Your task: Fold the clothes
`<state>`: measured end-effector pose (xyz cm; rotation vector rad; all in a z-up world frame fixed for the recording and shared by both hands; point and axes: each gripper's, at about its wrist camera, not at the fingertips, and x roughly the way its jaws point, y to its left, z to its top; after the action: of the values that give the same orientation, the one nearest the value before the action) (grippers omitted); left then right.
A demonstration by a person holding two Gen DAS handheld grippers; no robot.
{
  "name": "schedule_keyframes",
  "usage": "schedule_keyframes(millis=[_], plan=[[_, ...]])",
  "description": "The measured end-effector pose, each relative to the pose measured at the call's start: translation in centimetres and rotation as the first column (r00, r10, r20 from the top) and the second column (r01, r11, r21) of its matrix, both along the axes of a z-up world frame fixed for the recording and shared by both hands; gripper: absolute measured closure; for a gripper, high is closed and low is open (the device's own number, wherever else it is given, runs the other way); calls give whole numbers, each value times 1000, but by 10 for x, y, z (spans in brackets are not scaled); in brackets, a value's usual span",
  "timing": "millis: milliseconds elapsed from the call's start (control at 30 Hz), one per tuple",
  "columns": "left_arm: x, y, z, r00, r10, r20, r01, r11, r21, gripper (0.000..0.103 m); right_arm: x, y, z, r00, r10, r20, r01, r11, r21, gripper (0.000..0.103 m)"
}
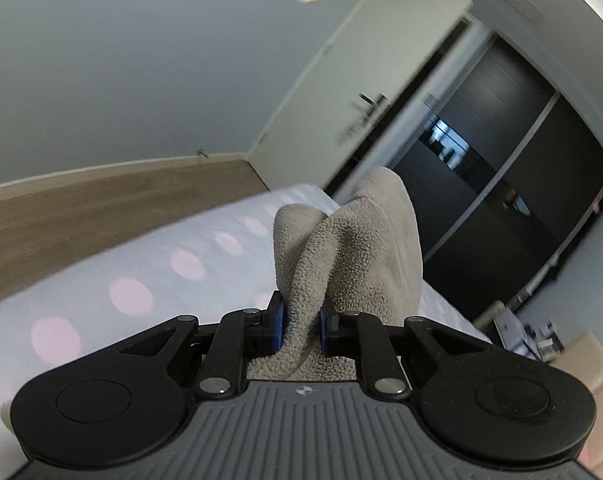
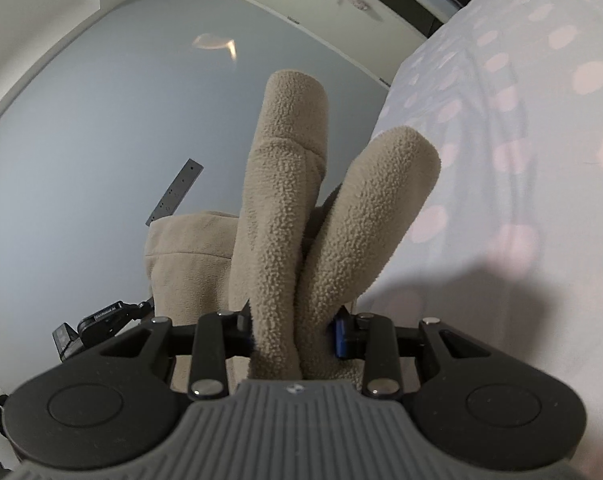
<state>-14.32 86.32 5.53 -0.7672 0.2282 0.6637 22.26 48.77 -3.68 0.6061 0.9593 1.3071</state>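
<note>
A beige fleece garment [image 1: 341,248] is held by both grippers. My left gripper [image 1: 301,328] is shut on a bunched fold of it, which stands up past the blue pads. My right gripper [image 2: 295,332] is shut on another thick fold of the same garment [image 2: 285,208], with two rolled lobes sticking up. More of the garment hangs to the left in the right wrist view [image 2: 181,264], where the other gripper [image 2: 105,320] shows beside it. Both grippers are raised above the bed.
A bed with a white sheet with pink dots [image 1: 141,280] lies under the left gripper and to the right in the right wrist view [image 2: 521,160]. A wood floor [image 1: 81,208], a white door [image 1: 361,80] and a dark wardrobe [image 1: 521,152] lie beyond.
</note>
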Motion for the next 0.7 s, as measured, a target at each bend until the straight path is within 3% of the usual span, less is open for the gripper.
schedule_keyframes(millis=[267,500,700], plan=[[18,55,-34,993,102,-61,-103,994,-22,89,-9,81,-33,1000,-10,-2,10,999,-45,67],[42,71,-86,978,135,-160,-147,987,-69,89,-7,101,-66,998,-53,16,55,987,-149,67],[38,83,-91,961,168,-219,-192,977,-94,84,-4,110,-59,991,-39,126,75,951,-300,57]])
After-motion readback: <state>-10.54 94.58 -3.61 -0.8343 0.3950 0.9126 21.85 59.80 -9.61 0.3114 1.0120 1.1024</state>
